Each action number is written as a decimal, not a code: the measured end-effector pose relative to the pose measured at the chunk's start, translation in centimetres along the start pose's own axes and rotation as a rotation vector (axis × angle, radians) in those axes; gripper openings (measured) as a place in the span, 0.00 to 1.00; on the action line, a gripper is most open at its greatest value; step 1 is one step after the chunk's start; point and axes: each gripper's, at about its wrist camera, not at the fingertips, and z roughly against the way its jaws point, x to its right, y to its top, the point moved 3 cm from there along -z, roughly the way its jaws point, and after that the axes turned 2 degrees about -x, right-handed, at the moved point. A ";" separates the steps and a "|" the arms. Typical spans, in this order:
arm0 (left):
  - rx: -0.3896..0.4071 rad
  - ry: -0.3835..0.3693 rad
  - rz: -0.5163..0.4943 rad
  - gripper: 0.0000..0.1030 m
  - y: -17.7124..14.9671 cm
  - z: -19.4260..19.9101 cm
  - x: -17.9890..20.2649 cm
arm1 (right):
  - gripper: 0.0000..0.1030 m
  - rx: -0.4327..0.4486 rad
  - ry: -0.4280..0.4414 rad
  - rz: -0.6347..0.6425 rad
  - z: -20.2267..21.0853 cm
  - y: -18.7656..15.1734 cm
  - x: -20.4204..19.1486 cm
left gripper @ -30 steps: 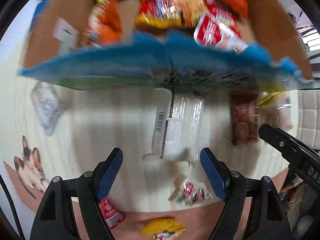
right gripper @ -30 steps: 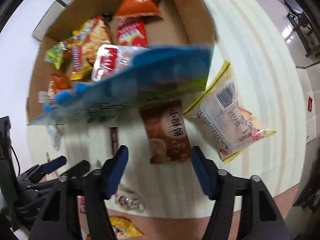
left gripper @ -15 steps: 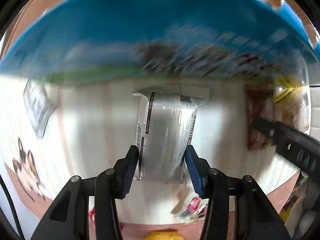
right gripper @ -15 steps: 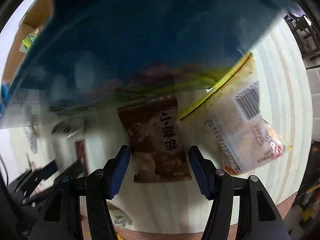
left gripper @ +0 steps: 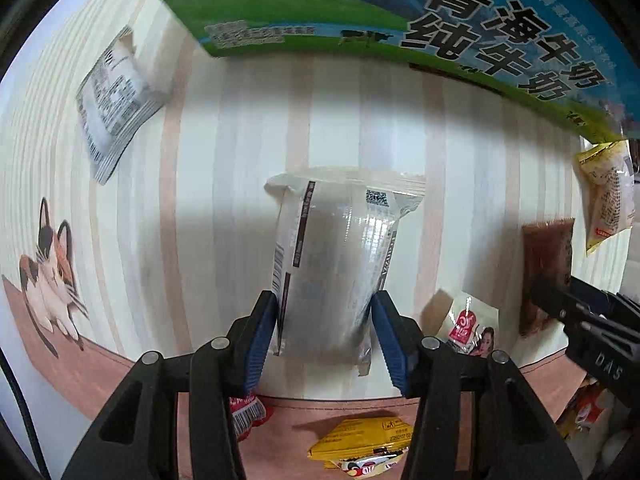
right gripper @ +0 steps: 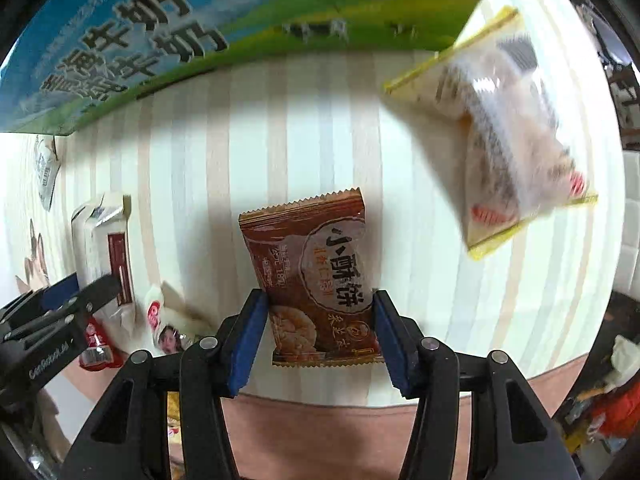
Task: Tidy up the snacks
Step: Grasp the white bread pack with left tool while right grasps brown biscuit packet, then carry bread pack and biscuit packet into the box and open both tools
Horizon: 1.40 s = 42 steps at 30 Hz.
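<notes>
- The silvery-white plastic snack packet (left gripper: 332, 264) is squeezed at its lower sides by the left gripper (left gripper: 325, 336), though the jaws are easing apart
- The brown foil biscuit packet (right gripper: 316, 280) is straddled by the right gripper (right gripper: 319, 330), jaws closing, pads at its edges
- At 2 o'clock a yellow-edged clear pouch (right gripper: 500, 128) is left lying on the striped tablecloth (right gripper: 248, 140)
- At 12 o'clock the blue-green printed carton (left gripper: 440, 12) is seen; sorting is judged unfinished, with several packets still loose
</notes>
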 end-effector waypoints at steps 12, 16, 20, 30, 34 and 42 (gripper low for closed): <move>-0.024 -0.048 -0.021 0.51 2.8 -1.5 -0.1 | 0.62 -0.019 0.014 -0.034 0.3 3.4 -0.4; -0.032 -0.050 -0.003 0.53 3.4 -1.9 -0.6 | 0.62 -0.023 -0.020 -0.035 -0.7 2.8 -2.2; -0.005 -0.045 0.006 0.48 2.8 -1.6 -0.5 | 0.58 0.017 -0.049 -0.029 -1.0 1.9 -3.5; 0.053 -0.047 0.002 0.43 -0.6 1.5 0.5 | 0.57 0.067 -0.015 -0.019 -0.2 -2.6 -4.9; 0.086 -0.069 -0.026 0.42 -1.7 3.7 1.5 | 0.57 0.090 0.043 -0.015 1.8 -4.1 -5.5; 0.168 -0.122 -0.070 0.41 -2.8 9.3 3.2 | 0.57 0.171 0.145 -0.013 7.5 -6.1 -5.3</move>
